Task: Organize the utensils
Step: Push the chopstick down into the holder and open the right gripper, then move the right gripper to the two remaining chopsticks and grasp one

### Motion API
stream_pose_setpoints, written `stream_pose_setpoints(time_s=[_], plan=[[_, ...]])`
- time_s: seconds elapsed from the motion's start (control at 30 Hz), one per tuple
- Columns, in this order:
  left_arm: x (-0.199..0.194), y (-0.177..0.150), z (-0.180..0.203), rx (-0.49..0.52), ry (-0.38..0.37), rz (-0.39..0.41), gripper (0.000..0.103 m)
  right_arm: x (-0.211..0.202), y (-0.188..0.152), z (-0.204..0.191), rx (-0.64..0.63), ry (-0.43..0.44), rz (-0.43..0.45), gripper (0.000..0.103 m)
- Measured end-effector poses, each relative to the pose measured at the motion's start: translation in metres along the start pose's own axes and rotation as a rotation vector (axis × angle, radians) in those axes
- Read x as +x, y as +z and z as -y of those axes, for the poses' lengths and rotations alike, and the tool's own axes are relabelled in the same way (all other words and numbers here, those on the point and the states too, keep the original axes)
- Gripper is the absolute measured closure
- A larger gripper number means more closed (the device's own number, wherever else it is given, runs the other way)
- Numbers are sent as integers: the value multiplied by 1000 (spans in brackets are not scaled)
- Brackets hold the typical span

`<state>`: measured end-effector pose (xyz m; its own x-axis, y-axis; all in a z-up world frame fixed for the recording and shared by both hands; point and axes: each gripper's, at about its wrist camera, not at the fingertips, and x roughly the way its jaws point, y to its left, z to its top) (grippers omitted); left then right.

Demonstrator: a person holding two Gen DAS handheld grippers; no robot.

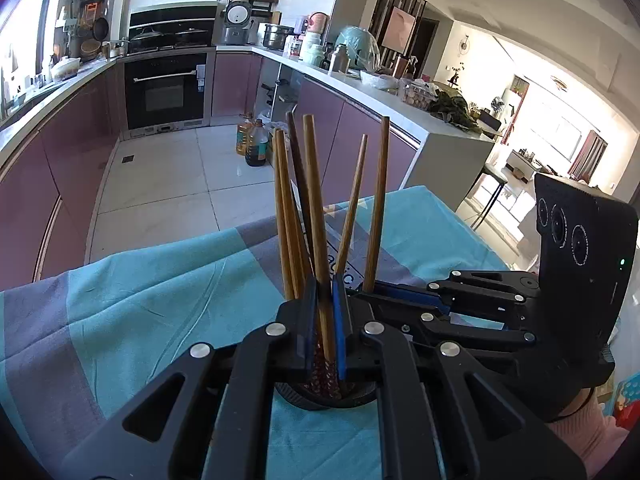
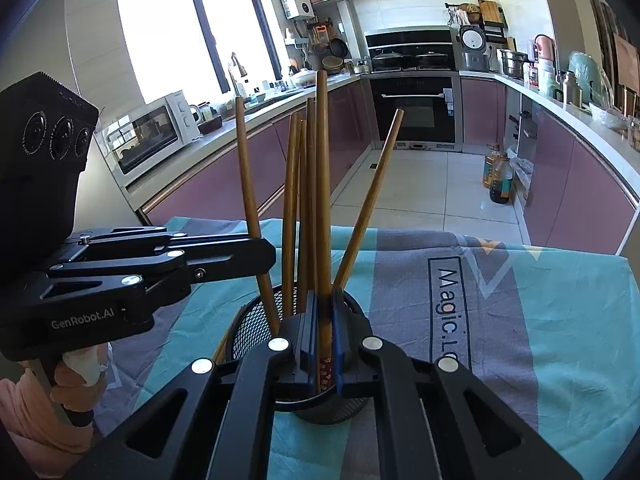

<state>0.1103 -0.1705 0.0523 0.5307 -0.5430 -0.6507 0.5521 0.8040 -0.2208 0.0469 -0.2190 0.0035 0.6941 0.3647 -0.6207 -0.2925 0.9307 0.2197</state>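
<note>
Readable text first: the teal and grey striped cloth point(image 2: 560, 320) spread over the table carries a boxed dark print, "Magic.L", cut off by your tool, and the side of your left black two-finger gripper point(image 2: 264, 258) is marked "GenRobot.AI" in pale letters. The round black wire-mesh utensil cup point(image 2: 250, 328) stands upright on that cloth, directly below both tools; its mesh wall shows fine, regular openings and a solid dark base ring. Long round brown wooden chopsticks point(image 2: 294, 208) stand in the cup, fanned apart, thick ends up, some leaning left and one leaning well to the right. Your right black two-finger gripper point(image 2: 323, 312) sits over the cup mouth, its blue-faced fingers drawn narrow and clamped on one upright wooden chopstick with a red patterned lower band point(image 2: 324, 208); the band shows pale flecks just below the pads. In the left wrist view, your left gripper point(image 1: 325, 292) is likewise drawn narrow on a single brown stick with a red patterned base point(image 1: 316, 216), above the cup rim point(image 1: 288, 394). Whether this is the same stick your right tool holds cannot be told. Your right gripper point(image 1: 366, 288) reaches in from the right there, matte black links with bright round rivets.
</note>
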Motion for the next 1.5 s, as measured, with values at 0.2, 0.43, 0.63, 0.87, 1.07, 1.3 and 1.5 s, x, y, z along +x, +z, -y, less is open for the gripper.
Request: stream_pose_setpoints(time_s=[0.2,0.43,0.63,0.87,1.07,1.3,1.5], plan=[[11,-7,-4,-3,0,-25,95,-2,0,4,27,7,13,95],[-6,-25,-16,-5,50,19,86,-15,-5,4,34,29,51,78],[-44,-52,-36,-19,142,108,69,-39,-15,-11,-5,94,102,70],[-68,-96,-71,-77,238,97,65,-32,-41,-46,-73,175,45,62],[-66,-138,-95,-122,275,37,64,7,-69,-66,-66,198,-82,62],[-56,-167,-105,-166,292,-10,64,37,-91,-79,-55,196,-180,62],[-52,-172,-99,-171,310,-22,64,45,-97,-88,-62,190,-196,62]])
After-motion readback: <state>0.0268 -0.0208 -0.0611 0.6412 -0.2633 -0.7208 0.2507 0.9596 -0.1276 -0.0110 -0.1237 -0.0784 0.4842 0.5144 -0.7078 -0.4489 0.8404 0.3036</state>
